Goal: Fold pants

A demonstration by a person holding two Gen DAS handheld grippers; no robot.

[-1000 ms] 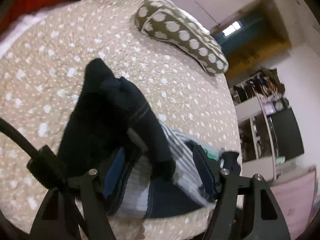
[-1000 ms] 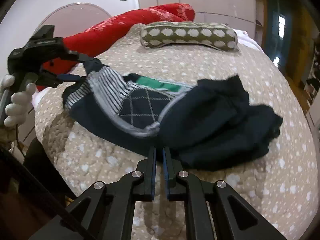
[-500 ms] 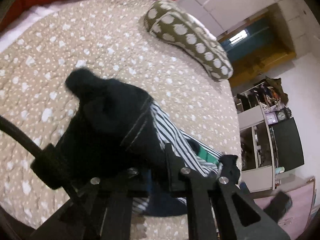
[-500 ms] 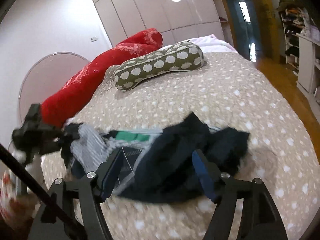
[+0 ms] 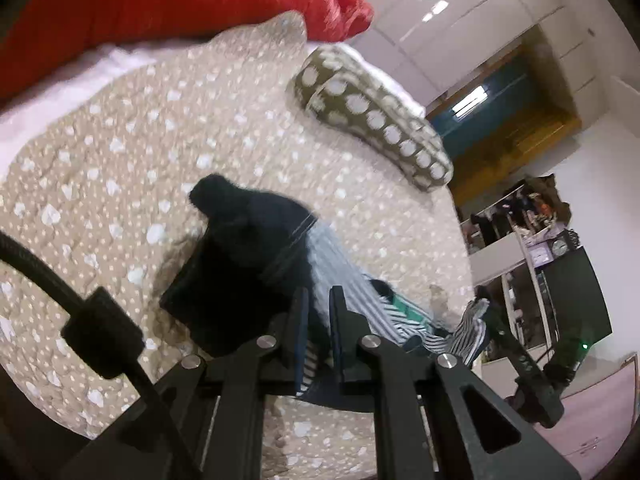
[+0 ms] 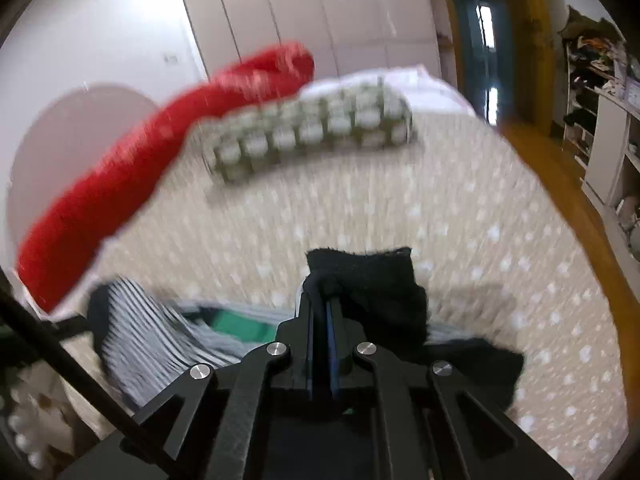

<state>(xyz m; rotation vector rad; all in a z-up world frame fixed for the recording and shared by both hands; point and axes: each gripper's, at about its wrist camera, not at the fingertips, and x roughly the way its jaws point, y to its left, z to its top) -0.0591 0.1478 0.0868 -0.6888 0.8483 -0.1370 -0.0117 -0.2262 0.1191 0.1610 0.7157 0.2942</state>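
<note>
The pants (image 5: 248, 264) are dark navy with a grey-striped lining and a green label, lying bunched on the spotted beige bedspread (image 5: 120, 152). My left gripper (image 5: 318, 300) is shut on the striped waistband edge, lifting it. My right gripper (image 6: 320, 300) is shut on a dark fold of the pants (image 6: 372, 280), held up above the bed. The striped lining (image 6: 152, 328) stretches to the left in the right wrist view. The right gripper also shows at the lower right of the left wrist view (image 5: 484, 312), holding striped cloth.
A green pillow with white dots (image 5: 372, 120) and a long red bolster (image 5: 160, 4) lie at the head of the bed. Shelves with clutter (image 5: 540, 248) and a wooden floor (image 6: 560, 184) are on the right side. The right wrist view is motion-blurred.
The left gripper closed on the waistband and lifted it. The right gripper opened, moved over the dark fabric, closed on it and raised it.
</note>
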